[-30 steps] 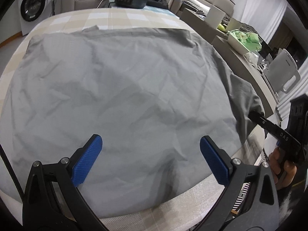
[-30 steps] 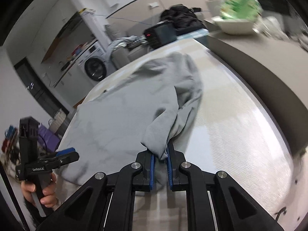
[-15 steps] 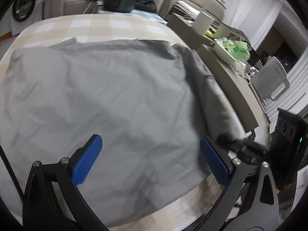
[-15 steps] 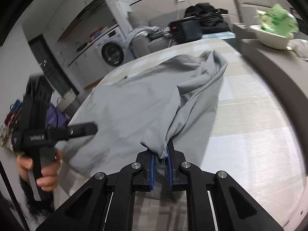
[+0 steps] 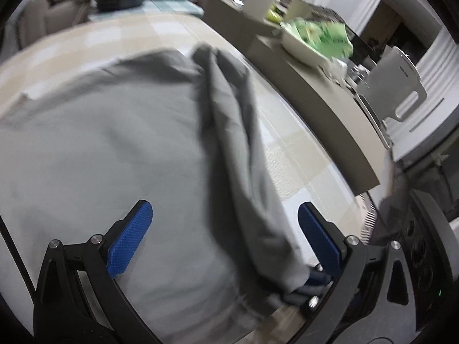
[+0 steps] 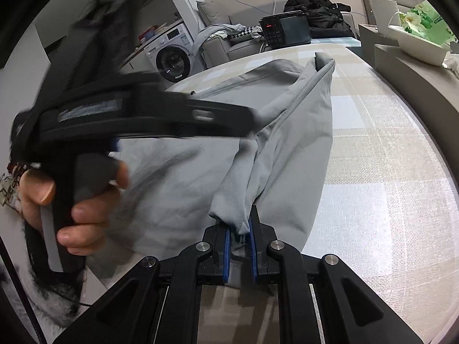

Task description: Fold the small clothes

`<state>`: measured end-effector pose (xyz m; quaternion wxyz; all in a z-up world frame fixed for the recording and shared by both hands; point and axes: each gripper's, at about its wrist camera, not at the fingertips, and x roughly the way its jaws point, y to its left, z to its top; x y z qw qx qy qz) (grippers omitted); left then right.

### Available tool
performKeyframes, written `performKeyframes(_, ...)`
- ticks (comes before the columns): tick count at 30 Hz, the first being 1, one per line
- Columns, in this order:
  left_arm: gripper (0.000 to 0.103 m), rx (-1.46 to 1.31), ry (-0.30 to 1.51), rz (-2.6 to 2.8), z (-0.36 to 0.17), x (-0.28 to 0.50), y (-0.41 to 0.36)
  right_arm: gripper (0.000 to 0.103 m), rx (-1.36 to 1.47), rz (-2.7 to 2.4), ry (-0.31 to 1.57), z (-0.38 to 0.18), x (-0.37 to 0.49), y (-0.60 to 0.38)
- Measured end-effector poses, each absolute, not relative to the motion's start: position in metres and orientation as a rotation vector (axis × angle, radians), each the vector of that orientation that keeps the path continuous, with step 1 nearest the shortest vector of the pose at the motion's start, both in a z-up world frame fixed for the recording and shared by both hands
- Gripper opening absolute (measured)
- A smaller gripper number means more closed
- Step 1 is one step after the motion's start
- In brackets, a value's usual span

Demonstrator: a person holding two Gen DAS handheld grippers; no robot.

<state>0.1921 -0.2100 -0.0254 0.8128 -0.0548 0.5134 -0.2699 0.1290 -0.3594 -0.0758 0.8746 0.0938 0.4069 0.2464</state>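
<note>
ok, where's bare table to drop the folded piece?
Free: the checked tabletop between the grey garment and the raised ledge, plus a strip beyond the garment toward the black appliance. Crowded: the garment's side, where the left hand-held gripper hovers.

The garment (image 6: 183,177) lies on the table (image 6: 373,172), a washing machine (image 6: 172,57) behind it.

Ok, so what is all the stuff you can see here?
Shirt: one, grey, spread on table, side edge lifted.
Table: one, beige checked, underneath.
Washing machine: one, white, far back.
Black box: one, red display, beyond table.
Bowl: one, white, green stuff inside, ledge at right.
Left tongs: open, blue pads, over shirt.
Right tongs: shut on shirt's edge.
Hand: one, holding left tongs' handle.
</note>
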Motion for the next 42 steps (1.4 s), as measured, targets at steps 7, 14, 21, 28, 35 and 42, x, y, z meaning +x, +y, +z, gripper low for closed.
performKeyframes(7, 0.066, -0.137, 1.148, -0.567, -0.043, 0.222, -0.231, 0.011, 0.190, 0.528, 0.853, -0.077, 0.125, -0.358)
performKeyframes(14, 0.011, -0.300, 1.167, -0.612, -0.052, 0.238, -0.223, 0.011, 0.206, 0.538, 0.865, -0.081, 0.127, -0.362)
performKeyframes(21, 0.006, -0.288, 1.140, -0.613, -0.053, 0.233, -0.219, 0.011, 0.213, 0.550, 0.875, -0.084, 0.130, -0.365)
performKeyframes(28, 0.007, -0.226, 1.193, -0.603, -0.052, 0.239, -0.228, 0.011, 0.195, 0.558, 0.870, -0.082, 0.135, -0.362)
performKeyframes(35, 0.011, -0.229, 1.216, -0.567, -0.051, 0.270, -0.237, 0.011, 0.192, 0.566, 0.869, -0.086, 0.132, -0.360)
performKeyframes(42, 0.019, -0.136, 1.189, -0.503, -0.046, 0.318, -0.265, 0.011, 0.191, 0.567, 0.871, -0.088, 0.132, -0.358)
